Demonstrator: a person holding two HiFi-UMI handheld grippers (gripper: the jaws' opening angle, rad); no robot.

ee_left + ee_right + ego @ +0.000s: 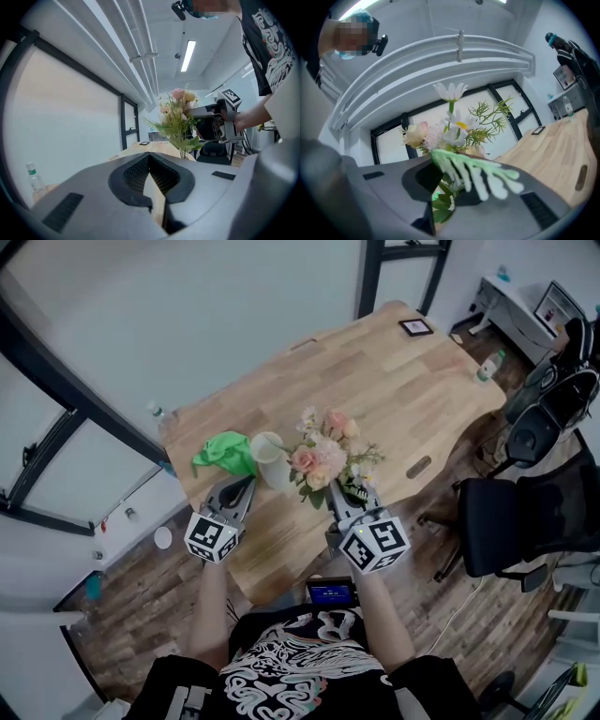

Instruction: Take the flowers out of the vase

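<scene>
1. Your right gripper (349, 493) has its jaws clamped on the flowers (323, 457). In the right gripper view the green stems and leaves sit in the gap between the jaws (443, 187). The pink, cream and white blooms (450, 131) rise just above them.
2. In the left gripper view your right gripper (199, 123) shows right of centre, holding the flowers (177, 117) by the stems. The blooms stand above the jaws and the bare stem ends hang below them.
3. Your left gripper (246, 488) has its jaws closed together with nothing between them. In its own view the two pads meet at the tips (150, 176).
4. The vase (270, 463) is white and sits on the table (394, 390) at the centre of the head view. It is just left of the flowers and just beyond your left gripper's tip. The blooms overlap its right side in the picture, but the stems run toward your right gripper, not into its mouth. Whether it stands upright or leans cannot be told.
5. A green cloth (225, 454) lies on the table just left of the vase.
6. A bottle (486, 367) stands near the table's far right edge, well apart from the vase.
7. A black chair (506, 521) stands off the table's right side.
</scene>
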